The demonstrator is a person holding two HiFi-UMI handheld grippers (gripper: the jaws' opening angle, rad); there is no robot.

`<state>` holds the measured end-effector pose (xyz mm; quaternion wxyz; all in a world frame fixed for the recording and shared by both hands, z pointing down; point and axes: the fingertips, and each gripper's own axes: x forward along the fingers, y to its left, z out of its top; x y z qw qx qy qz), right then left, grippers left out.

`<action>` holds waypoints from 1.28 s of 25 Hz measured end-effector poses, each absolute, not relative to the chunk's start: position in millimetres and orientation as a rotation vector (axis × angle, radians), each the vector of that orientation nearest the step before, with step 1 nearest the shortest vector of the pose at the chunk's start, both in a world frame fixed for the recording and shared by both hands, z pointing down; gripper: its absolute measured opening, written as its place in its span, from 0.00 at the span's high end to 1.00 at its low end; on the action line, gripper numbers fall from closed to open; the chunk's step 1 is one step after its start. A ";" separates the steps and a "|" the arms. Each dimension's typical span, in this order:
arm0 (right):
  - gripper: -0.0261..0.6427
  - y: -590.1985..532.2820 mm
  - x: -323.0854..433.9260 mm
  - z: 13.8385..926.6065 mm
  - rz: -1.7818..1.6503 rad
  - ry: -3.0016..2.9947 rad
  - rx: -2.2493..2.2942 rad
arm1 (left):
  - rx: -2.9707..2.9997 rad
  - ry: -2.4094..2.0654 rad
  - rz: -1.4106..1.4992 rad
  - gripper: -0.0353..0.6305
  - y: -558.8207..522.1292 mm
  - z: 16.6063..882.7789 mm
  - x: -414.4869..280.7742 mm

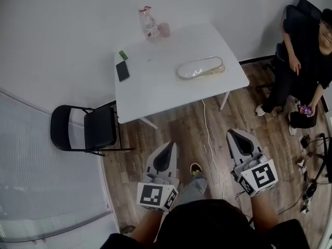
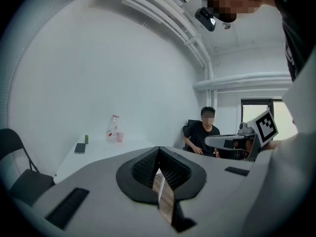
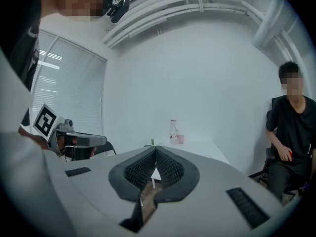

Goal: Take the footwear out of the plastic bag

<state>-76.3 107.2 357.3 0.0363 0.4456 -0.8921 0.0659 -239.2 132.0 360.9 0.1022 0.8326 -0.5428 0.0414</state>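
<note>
Holding both tools low over the wood floor [image 1: 176, 131], short of the white table [image 1: 155, 95], neither one touching anything. Left gripper [image 1: 169, 148] has its jaws pressed together with nothing between them; its own view shows the dark pads meeting at one line [image 2: 158, 151], only floor visible below. Right gripper [image 1: 234, 136] is the same, jaws closed flat on each other and empty, confirmed in its own view [image 3: 155, 153]. Both point toward the table, roughly level and side by side, with the person's shoe [image 1: 195, 168] on the floor between them. Clear plastic bag [image 1: 201, 68] lies flat on the right part of the tabletop, well apart from both grippers, with the footwear [image 1: 203, 65] inside it, a pale long shape seen through the plastic; what kind it is cannot be told. On the left part of the table are a dark phone [image 1: 123, 71] and a small green item [image 1: 123, 55] just beyond it. At the far edge stand a clear bottle [image 1: 149, 24] and a pink cup [image 1: 164, 30], close together. Black folding chair [image 1: 85, 128] stands at the table's left side. White cable [image 1: 209, 139] runs across the floor from under the table toward the person. Second person in black [image 1: 306, 51] sits on a chair to the right of the table.
</note>
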 end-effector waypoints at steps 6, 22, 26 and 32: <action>0.94 66.6 -98.2 348.1 0.115 -2.694 1.386 | 2.482 -1.586 0.061 0.92 88.4 355.9 -268.1; 0.94 55.2 -80.2 348.8 0.072 -2.600 1.527 | 2.570 -1.462 0.042 0.92 52.5 360.7 -260.3; 0.94 32.7 -69.2 348.8 0.033 -2.600 1.514 | 2.594 -1.469 0.026 0.92 32.0 357.0 -254.1; 0.94 -8.0 -33.5 340.8 0.032 -2.609 1.520 | 2.593 -1.467 0.048 0.92 -3.6 359.3 -238.0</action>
